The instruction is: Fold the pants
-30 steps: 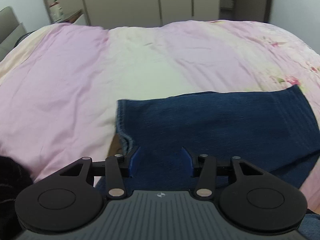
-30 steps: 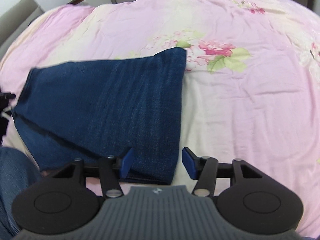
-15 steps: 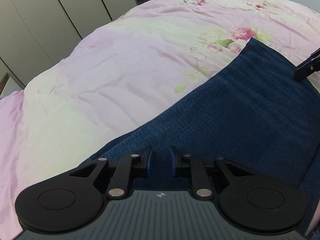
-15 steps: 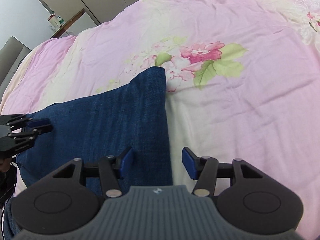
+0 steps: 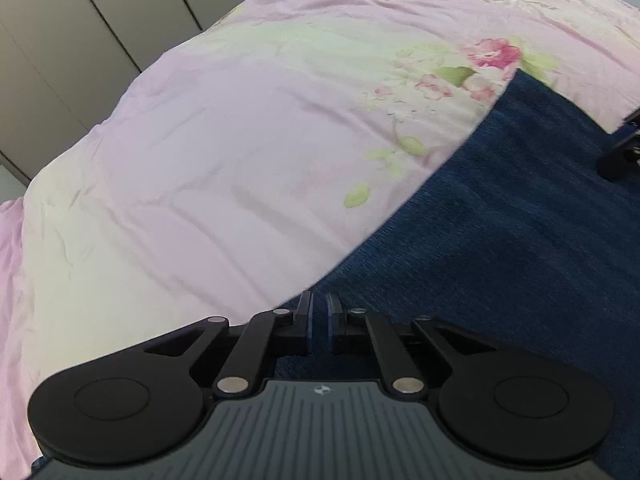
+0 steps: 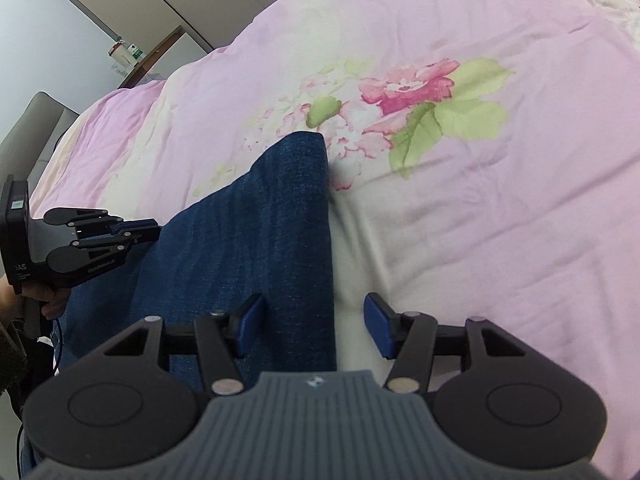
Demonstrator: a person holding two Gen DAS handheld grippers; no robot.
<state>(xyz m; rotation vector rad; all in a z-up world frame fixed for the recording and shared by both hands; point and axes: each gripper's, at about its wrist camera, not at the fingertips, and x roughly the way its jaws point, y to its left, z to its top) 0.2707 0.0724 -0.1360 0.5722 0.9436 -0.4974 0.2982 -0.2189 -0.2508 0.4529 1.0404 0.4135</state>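
My left fingers (image 5: 319,322) are closing tight on the near edge of the folded pants (image 5: 520,240) on the bed (image 5: 200,160), having just been narrowing; my right fingers (image 6: 314,326) are hanging apart, straddling the opposite edge, gripping nothing yet.

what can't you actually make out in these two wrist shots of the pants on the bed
- Left wrist view: whether the left gripper, its jaws just closing to a sliver, pinches the pants; its own body hides the cloth edge.
- Right wrist view: the pants' near end, covered by the right gripper, jaws open.
- Left wrist view: the right gripper's fingers, cut off by the frame edge.
- Right wrist view: bottle labels on the far shelf, too small.
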